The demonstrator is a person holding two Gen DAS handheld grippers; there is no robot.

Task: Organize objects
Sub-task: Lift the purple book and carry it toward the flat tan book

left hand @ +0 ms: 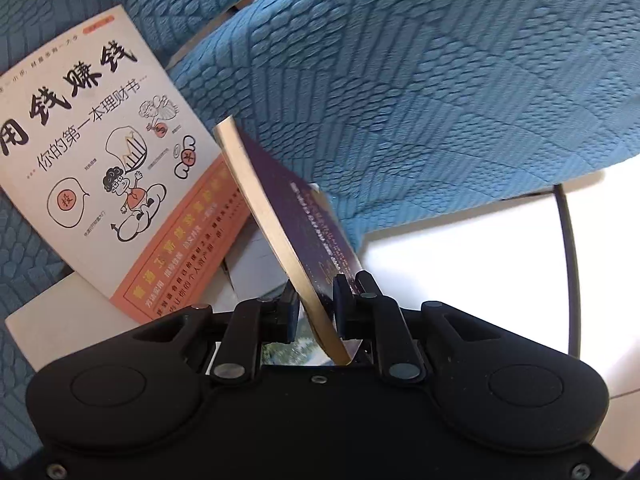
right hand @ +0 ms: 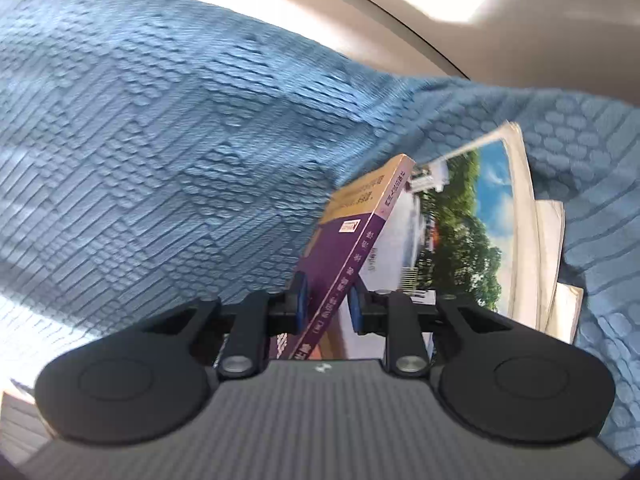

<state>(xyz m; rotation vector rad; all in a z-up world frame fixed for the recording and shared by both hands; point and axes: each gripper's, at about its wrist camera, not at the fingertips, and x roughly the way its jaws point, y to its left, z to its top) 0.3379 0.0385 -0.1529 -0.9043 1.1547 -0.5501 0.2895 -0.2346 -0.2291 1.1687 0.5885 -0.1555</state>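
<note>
Clearly both tools are clamped on 1 purple book [left hand: 316,236]: the left gripper [left hand: 316,308] pinches its page edge, the right gripper [right hand: 326,304] pinches it at the spine, and the book stands tilted between the pads. Behind it lies a blue textured sofa cushion [left hand: 420,100]. A white finance book [left hand: 112,168] lies flat to the left; a landscape-cover book [right hand: 460,232] lies beside the spine.

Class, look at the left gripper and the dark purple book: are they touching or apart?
Touching. The left wrist view shows the left gripper with both pads pressed against the covers of the dark purple book, pinching its lower edge.
</note>
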